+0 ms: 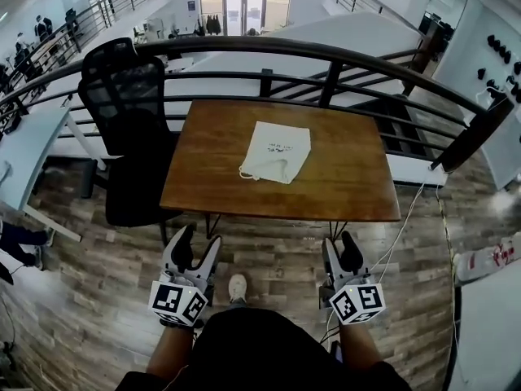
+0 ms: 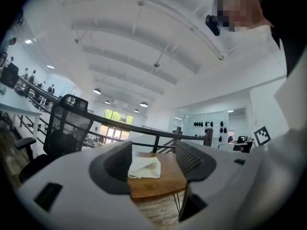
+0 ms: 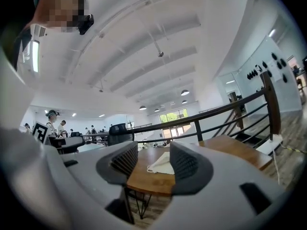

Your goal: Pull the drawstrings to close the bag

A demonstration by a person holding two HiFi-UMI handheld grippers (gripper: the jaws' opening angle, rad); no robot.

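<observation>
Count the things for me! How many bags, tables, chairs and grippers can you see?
White cloth drawstring bag: 1
Brown wooden table: 1
Black mesh office chair: 1
Grey two-jaw grippers, the left gripper and the right gripper: 2
Total: 5

L gripper (image 1: 198, 243) & R gripper (image 1: 340, 244) held low in front of body, side by side, well apart, both pointing fwd & level. L jaws apart, empty. R jaws apart too, gap a bit narrower, empty. L forearm (image 1: 168, 350) & R forearm (image 1: 361, 350) reach fwd either side of torso.
</observation>
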